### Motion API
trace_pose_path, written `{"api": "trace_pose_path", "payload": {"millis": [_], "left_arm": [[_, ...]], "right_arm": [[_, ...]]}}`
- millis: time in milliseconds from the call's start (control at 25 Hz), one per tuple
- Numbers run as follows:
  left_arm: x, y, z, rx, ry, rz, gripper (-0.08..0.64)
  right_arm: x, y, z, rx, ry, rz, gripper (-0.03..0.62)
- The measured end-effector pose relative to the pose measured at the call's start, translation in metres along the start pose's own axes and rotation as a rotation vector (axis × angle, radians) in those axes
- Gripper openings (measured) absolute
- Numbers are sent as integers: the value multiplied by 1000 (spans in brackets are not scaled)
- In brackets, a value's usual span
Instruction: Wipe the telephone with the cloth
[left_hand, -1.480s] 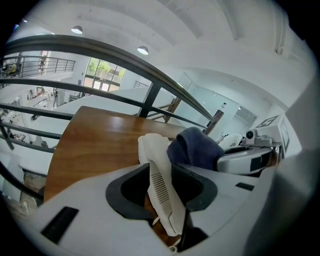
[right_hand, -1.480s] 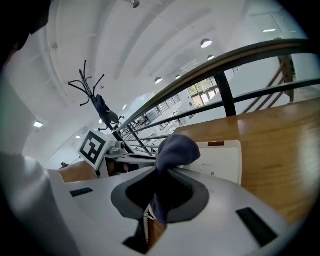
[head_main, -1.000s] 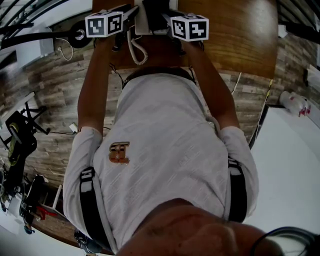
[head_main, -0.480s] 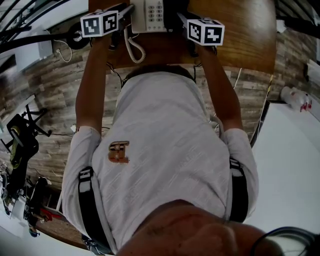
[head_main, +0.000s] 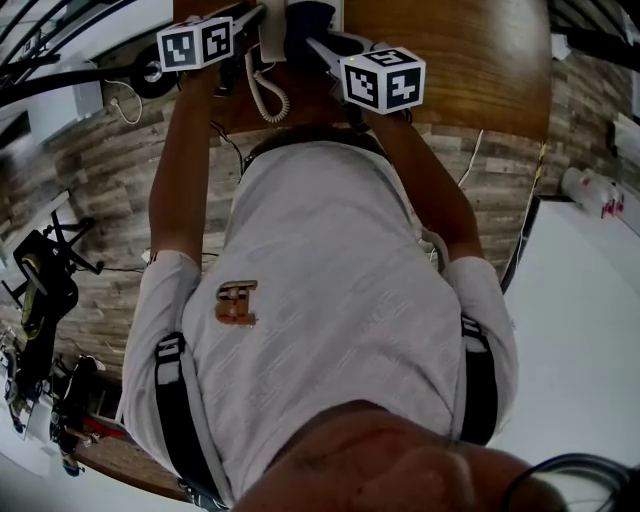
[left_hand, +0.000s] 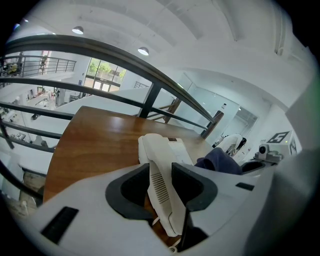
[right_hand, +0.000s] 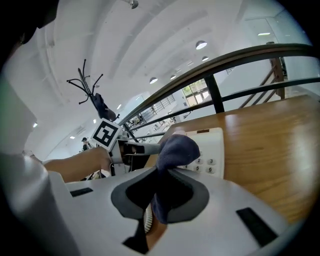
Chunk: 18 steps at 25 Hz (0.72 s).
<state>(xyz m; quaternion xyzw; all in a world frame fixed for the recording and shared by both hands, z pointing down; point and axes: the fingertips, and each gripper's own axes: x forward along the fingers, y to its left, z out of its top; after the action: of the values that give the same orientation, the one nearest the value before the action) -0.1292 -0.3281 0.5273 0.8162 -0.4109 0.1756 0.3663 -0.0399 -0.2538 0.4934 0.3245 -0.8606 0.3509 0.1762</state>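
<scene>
The right hand-held gripper (right_hand: 160, 192) pinches the blue cloth (right_hand: 175, 150), which lies on the telephone (right_hand: 215, 142). The left hand-held gripper (left_hand: 161, 184) clamps the handset (left_hand: 154, 152).

Bench (left_hand: 95, 145): wood, warm brown, varnished, glossy where the light streaks it. Telephone (right_hand: 216, 145): cream plastic, smooth, with a dull sheen. Its handset (left_hand: 152, 155) is the same plastic, with a ribbed, slotted patch. Cord (head_main: 268, 98): pale coil, looks like plastic. Cloth (right_hand: 176, 149): dark blue, soft, matt, bunched. My left claw (left_hand: 161, 187) and right claw (right_hand: 161, 197): pale grey matt plastic shells, dark matt pads (left_hand: 130, 189).
</scene>
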Motion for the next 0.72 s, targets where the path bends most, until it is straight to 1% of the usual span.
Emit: {"api": "trace_pose_path", "payload": {"millis": [120, 280, 480, 720], "left_arm": [[0, 0, 0, -1, 0, -1, 146], [0, 0, 1, -1, -2, 0, 146], [-2, 0, 0, -3, -2, 4, 146], [0, 0, -2, -6, -5, 6, 146]], "right_arm": [[12, 14, -10, -2, 21, 31, 60], [29, 18, -21, -1, 45, 30, 60], [43, 8, -33, -24, 72, -17, 60], [34, -24, -42, -11, 78, -97, 60]]}}
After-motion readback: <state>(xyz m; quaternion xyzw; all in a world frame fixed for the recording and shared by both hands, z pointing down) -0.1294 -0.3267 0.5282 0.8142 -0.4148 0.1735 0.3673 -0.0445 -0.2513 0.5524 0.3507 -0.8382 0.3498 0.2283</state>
